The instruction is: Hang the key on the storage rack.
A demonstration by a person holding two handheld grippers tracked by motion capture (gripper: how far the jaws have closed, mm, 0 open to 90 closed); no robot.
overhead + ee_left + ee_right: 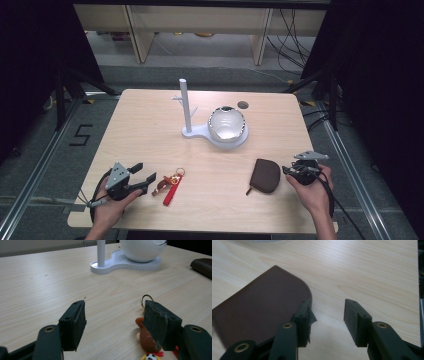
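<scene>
A keychain with a brown figure, a gold ring and a red strap lies near the table's front left. My left gripper stands open just left of it. In the left gripper view the figure sits under the right jaw and the ring just beyond it, with bare table between the jaws of the left gripper. A brown pouch lies front right. My right gripper is open at its right edge. In the right gripper view, the right gripper has its left jaw over the rim of the pouch.
A white stand with an upright post and a shiny white ball-shaped bowl sits at the table's middle back. A small dark round disc lies behind it. The table's right edge is close to my right hand.
</scene>
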